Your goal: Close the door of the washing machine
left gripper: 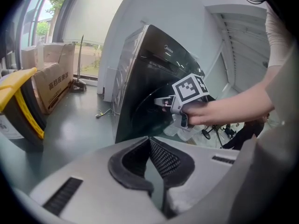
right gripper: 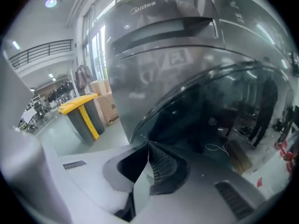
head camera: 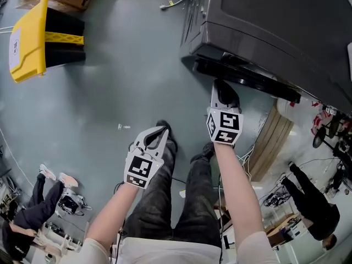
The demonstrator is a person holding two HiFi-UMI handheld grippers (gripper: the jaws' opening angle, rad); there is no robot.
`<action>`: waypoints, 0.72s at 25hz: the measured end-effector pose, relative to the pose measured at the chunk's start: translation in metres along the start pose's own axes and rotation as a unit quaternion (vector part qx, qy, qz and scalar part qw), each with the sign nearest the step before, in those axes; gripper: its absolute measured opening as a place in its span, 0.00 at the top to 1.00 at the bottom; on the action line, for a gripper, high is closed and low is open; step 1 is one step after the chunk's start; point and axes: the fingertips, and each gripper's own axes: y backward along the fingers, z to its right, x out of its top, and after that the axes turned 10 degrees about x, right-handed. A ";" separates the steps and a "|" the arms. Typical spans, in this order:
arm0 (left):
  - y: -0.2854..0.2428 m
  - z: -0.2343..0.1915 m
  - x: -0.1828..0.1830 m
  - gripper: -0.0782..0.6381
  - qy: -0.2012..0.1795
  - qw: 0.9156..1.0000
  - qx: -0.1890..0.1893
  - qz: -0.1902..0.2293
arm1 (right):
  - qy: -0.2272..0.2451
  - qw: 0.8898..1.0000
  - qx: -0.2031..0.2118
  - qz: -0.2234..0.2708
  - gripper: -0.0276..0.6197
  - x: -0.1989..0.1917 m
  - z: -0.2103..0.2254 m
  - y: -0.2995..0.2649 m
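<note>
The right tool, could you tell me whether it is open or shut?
The right tool is shut: in the right gripper view its jaws meet at the tips with nothing between them.

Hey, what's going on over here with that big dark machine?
A person standing at a dark washing machine holds a gripper in each hand. The right gripper, fingers shut and empty, is up at the machine's round glass door, as if pushing it closed. The left gripper, fingers also shut, hangs over the floor, touching nothing. Whether the door is fully latched, I can't tell.
</note>
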 end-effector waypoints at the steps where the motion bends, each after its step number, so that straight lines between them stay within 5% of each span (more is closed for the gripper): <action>1: 0.001 0.004 0.005 0.88 -0.001 1.000 -0.002 0.003 | 0.004 1.000 0.001 0.002 0.91 0.005 0.001 0.005; 7: 0.029 0.029 0.054 0.88 -0.023 0.999 -0.012 0.035 | 0.011 1.000 0.000 0.012 0.91 0.045 -0.001 0.065; 18: 0.166 0.065 0.172 0.88 -0.046 0.995 -0.002 0.092 | 0.055 0.997 0.021 0.045 0.91 0.174 -0.061 0.218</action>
